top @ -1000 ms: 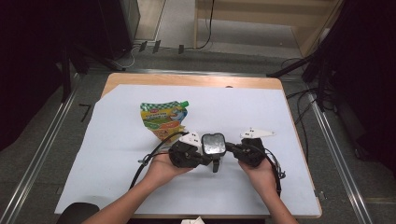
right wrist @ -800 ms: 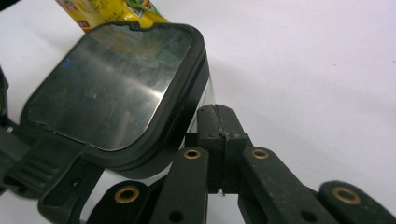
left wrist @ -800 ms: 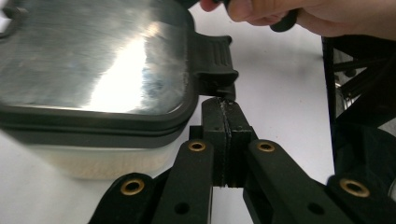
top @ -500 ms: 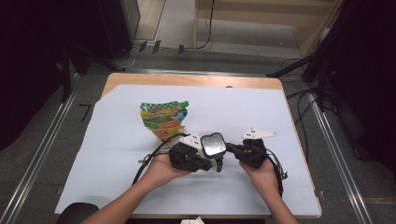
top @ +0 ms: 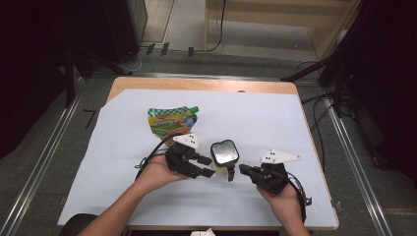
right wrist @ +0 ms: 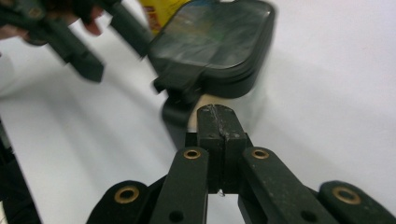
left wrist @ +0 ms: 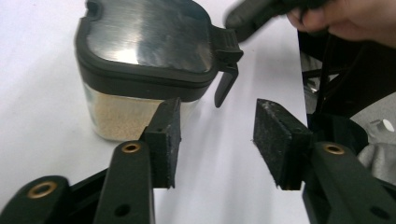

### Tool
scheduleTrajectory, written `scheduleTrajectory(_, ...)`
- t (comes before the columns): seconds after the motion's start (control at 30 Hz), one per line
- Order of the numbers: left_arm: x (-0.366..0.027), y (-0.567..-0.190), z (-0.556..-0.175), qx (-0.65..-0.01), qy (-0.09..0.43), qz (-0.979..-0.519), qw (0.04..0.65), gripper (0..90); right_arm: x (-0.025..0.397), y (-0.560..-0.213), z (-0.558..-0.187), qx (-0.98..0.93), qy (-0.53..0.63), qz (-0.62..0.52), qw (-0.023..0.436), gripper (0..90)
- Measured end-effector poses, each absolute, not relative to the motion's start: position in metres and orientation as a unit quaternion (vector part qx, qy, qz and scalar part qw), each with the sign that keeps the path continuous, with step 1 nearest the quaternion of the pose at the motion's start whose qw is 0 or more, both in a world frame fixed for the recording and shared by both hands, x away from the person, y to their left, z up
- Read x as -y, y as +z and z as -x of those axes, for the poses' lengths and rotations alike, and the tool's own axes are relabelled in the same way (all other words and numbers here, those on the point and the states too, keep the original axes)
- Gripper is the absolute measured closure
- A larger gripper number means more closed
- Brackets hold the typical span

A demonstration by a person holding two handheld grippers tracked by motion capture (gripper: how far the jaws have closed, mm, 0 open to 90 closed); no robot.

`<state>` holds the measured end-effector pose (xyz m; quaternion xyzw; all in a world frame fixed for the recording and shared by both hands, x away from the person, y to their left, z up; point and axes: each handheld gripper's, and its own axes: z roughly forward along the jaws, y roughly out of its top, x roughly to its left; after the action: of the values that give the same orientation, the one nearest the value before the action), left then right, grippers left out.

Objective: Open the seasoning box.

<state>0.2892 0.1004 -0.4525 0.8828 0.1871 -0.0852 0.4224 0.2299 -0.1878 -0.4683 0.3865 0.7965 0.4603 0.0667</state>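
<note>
A small clear jar [top: 224, 153] of beige granules stands on the white sheet, closed by a black lid with a steel top [left wrist: 144, 39]. Its black latch [left wrist: 225, 84] hangs loose down the side. My left gripper [top: 205, 167] is just left of the jar, open, with its pads [left wrist: 167, 136] apart beside the glass wall and nothing between them. My right gripper [top: 244, 169] sits just right of the jar, its tip [right wrist: 217, 122] pointing at the latch [right wrist: 181, 100], shut with nothing in it. The jar's lid [right wrist: 219, 39] fills the space ahead of it.
A green and yellow spout pouch [top: 173, 121] lies flat behind the left hand. The white sheet [top: 275, 118] covers most of the wooden table [top: 196, 84]. Cables trail from both grippers toward the near edge.
The right gripper has pulled back to the right, away from the jar. The left gripper has eased off too. The jar's latch now hangs free.
</note>
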Motion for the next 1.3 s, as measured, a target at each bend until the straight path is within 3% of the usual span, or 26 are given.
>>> scheduleTrajectory(0.27,-0.103,-0.452,-0.293,-0.189,-0.082,-0.882,0.423,49.4,0.160,-0.475,-0.214,-0.818,0.453,-0.350,0.059,90.0)
scheduleTrajectory(0.67,-0.104,-0.452,-0.297,-0.195,-0.078,-0.879,0.428,48.0,0.145,-0.485,-0.218,-0.820,0.457,-0.340,0.063,90.0)
scheduleTrajectory(1.3,-0.101,-0.453,-0.296,-0.199,-0.064,-0.880,0.426,46.4,0.174,-0.482,-0.224,-0.816,0.442,-0.363,0.075,90.0)
